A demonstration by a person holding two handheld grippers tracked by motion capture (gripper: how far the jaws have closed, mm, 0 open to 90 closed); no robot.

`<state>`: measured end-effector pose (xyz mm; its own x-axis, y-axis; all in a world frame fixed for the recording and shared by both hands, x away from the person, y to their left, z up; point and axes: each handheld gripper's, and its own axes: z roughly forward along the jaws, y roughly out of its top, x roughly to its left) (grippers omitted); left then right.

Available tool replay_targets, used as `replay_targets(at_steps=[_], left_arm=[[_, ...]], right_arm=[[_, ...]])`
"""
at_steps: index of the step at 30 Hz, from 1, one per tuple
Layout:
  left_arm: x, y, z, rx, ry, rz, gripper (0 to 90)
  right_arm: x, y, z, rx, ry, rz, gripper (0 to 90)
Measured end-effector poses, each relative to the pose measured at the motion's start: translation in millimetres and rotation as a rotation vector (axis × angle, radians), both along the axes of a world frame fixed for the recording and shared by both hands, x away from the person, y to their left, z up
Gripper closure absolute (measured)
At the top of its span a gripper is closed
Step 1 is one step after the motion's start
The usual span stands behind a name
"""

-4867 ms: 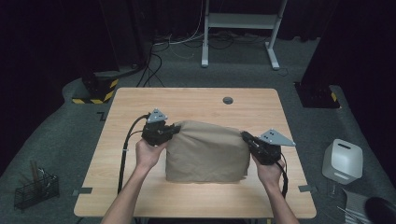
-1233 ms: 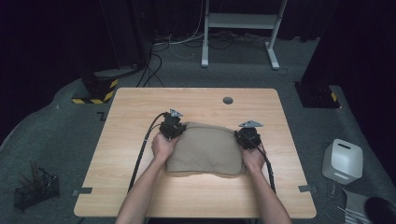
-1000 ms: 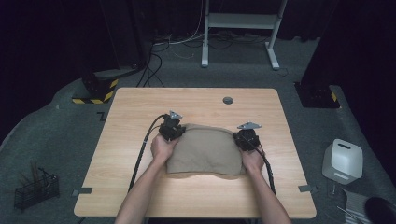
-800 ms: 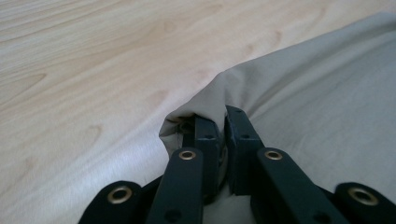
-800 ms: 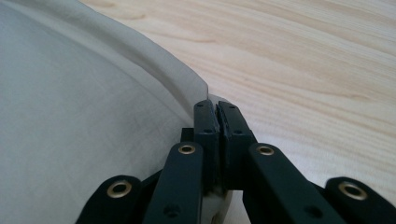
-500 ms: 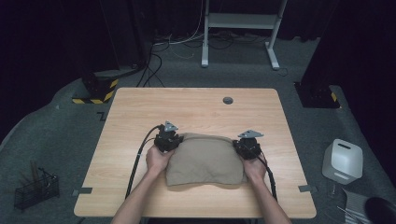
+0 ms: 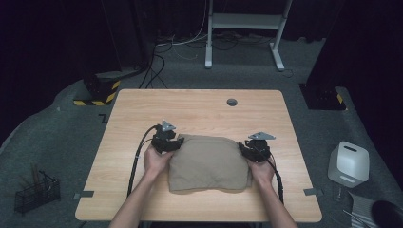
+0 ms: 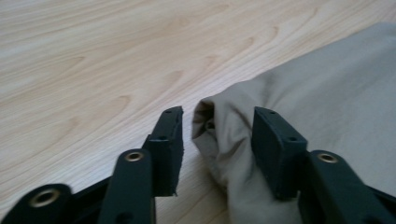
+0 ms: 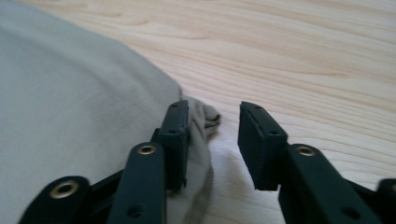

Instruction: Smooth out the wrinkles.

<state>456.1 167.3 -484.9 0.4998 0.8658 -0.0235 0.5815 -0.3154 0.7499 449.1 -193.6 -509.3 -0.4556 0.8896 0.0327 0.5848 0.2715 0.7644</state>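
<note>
Cloth status: we see a folded beige cloth point(image 7: 208, 162) lying flat on the wooden table point(image 7: 199, 107), lower centre of the high view, between the two hands. Left gripper point(image 7: 167, 141) sits at the cloth's upper-left corner, right gripper point(image 7: 255, 148) at its upper-right corner.

In the left gripper view we have the jaws parted, having just been opening; a bunched cloth corner point(image 8: 219, 135) sits in the gap, resting against the right-hand jaw, with clear space to the left-hand jaw. No squeeze.

In the right gripper view, same story: jaws apart, just been opening; the cloth corner point(image 9: 201, 119) lies against the left-hand jaw and pokes into the gap, and bare table shows before the other jaw.

Both corners rest on the tabletop.
</note>
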Motion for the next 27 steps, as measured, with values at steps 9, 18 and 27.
replay_targets(at_steps=[9,18,27], left_arm=[[-25.7,-3.1,28.1,-0.061,-0.069,-0.038,41.2],[-37.8,-33.3,0.2,-0.035,-0.012,-0.148,37.9],[-38.4,-11.2,-9.3,-0.136,0.010,-0.115,35.5]], right_arm=[[-13.4,-1.4,20.6,0.063,-0.074,0.025,61.6],[-23.3,28.9,14.8,0.038,-0.040,0.139,55.1],[-20.3,-3.2,-5.4,0.015,0.029,0.058,51.0]])
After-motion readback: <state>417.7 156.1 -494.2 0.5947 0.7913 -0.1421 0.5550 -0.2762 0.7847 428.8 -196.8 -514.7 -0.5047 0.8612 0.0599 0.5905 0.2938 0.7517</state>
